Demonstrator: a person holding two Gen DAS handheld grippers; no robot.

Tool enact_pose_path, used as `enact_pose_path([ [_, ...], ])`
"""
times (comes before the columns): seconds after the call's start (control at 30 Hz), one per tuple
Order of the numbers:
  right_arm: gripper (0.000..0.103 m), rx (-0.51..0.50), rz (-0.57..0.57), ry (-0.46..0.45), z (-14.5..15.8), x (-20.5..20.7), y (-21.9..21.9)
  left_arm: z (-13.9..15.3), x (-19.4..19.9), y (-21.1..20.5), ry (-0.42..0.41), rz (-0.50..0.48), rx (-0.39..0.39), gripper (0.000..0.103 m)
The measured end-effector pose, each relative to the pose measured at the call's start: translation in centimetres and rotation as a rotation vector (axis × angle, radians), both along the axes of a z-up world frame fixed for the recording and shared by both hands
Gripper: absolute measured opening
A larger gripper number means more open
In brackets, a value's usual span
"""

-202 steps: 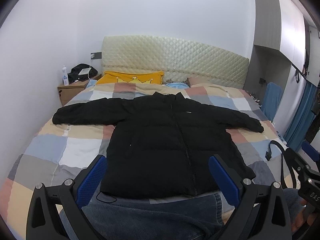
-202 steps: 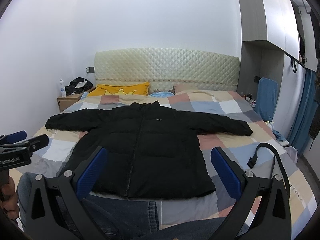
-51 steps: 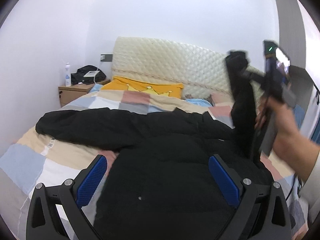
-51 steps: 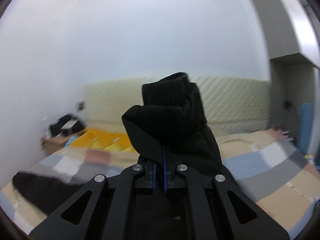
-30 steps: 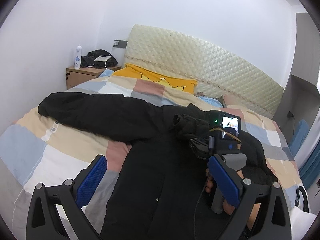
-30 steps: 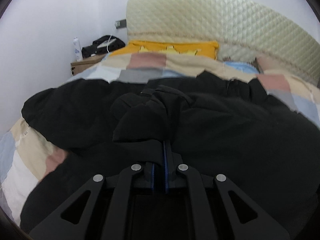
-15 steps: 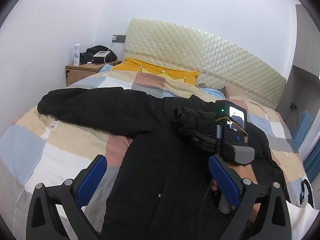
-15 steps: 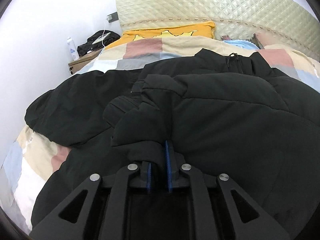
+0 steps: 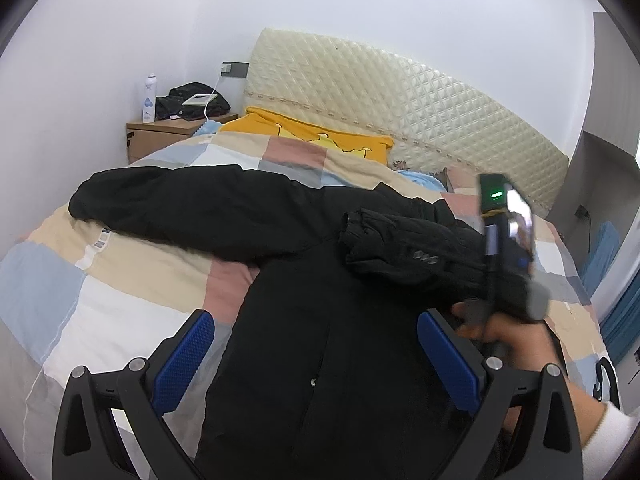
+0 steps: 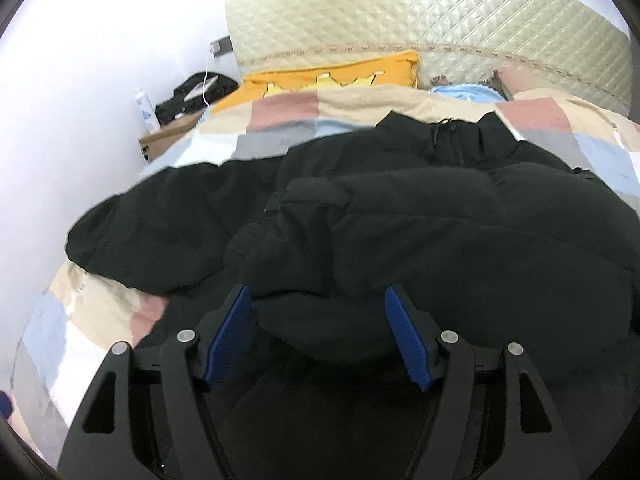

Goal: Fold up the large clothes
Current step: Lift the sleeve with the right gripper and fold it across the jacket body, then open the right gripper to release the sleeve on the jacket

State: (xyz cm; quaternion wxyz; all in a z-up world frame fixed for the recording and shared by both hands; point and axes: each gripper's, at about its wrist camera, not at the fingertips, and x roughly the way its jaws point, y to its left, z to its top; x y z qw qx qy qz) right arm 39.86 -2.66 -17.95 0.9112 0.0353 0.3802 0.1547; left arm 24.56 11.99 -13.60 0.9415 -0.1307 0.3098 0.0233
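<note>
A black puffer jacket [image 9: 328,344] lies front-up on the bed. Its right sleeve [image 9: 404,248] is folded across the chest, cuff pointing left. Its left sleeve [image 9: 176,208] still stretches out over the quilt. My left gripper [image 9: 316,356] is open and empty above the jacket's lower front. My right gripper [image 10: 318,328] is open, its blue pads [image 10: 230,332] either side of the folded sleeve's cuff [image 10: 288,248] without pinching it. In the left wrist view the right gripper's body [image 9: 508,232] is blurred, at the right.
The bed has a checked quilt [image 9: 80,280], a yellow pillow [image 9: 320,140] and a padded cream headboard [image 9: 400,92]. A wooden nightstand [image 9: 160,136] with a bottle [image 9: 149,98] and dark items stands by the left wall. A grey wardrobe [image 9: 608,120] is at the right.
My right gripper has opened and let go of the sleeve cuff, leaving the sleeve folded across the jacket's chest. It has drawn back slightly. My left gripper stays open.
</note>
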Motion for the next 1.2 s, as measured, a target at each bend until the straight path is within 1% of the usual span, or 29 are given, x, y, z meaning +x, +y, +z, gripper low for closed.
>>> enact_pose_path([
  [0.1, 0.07, 0.013, -0.002, -0.025, 1.7, -1.4, -1.4, 0.2, -0.1, -0.4, -0.005, -0.023, 0.002, 0.103],
  [0.2, 0.07, 0.024, -0.012, -0.057, 3.5, -3.1, -3.2, 0.6, -0.5, -1.0, -0.023, -0.032, 0.032, 0.103],
  [0.33, 0.07, 0.035, -0.058, -0.107, 6.5, -6.2, -6.3, 1.3, -1.1, -1.9, -0.034, -0.046, 0.048, 0.103],
  [0.4, 0.07, 0.044, -0.07, -0.127, 7.7, -7.5, -7.5, 1.7, -1.5, -2.2, -0.034, -0.033, 0.064, 0.103],
  [0.47, 0.07, 0.047, -0.08, -0.162, 9.1, -9.4, -8.9, 2.1, -2.0, -2.5, -0.044, -0.034, 0.074, 0.103],
  [0.57, 0.07, 0.007, -0.115, -0.233, 10.8, -12.4, -10.5, 2.9, -2.8, -2.9, -0.061, -0.048, 0.071, 0.103],
  [0.63, 0.07, 0.018, -0.131, -0.261, 11.6, -14.6, -11.8, 3.4, -3.5, -3.2, -0.079, -0.047, 0.099, 0.103],
  [0.7, 0.07, 0.024, -0.147, -0.267, 12.1, -16.2, -12.8, 3.7, -4.0, -3.4, -0.098, -0.052, 0.12, 0.103],
  [0.77, 0.07, 0.004, -0.166, -0.278, 12.5, -18.0, -13.8, 3.9, -4.6, -3.5, -0.102, -0.054, 0.128, 0.103],
  [0.93, 0.07, -0.03, -0.193, -0.302, 13.2, -22.4, -16.1, 4.2, -5.2, -4.1, -0.101, -0.076, 0.096, 0.103],
  [1.03, 0.07, -0.04, -0.2, -0.32, 13.0, -24.3, -17.2, 4.4, -6.2, -5.3, -0.115, -0.097, 0.106, 0.103],
  [1.13, 0.07, -0.056, -0.203, -0.315, 12.4, -25.7, -17.8, 4.4, -7.3, -6.8, -0.133, -0.116, 0.142, 0.103],
  [1.2, 0.07, -0.045, -0.205, -0.309, 11.8, -26.6, -18.1, 4.2, -8.0, -7.7, -0.14, -0.135, 0.151, 0.103],
])
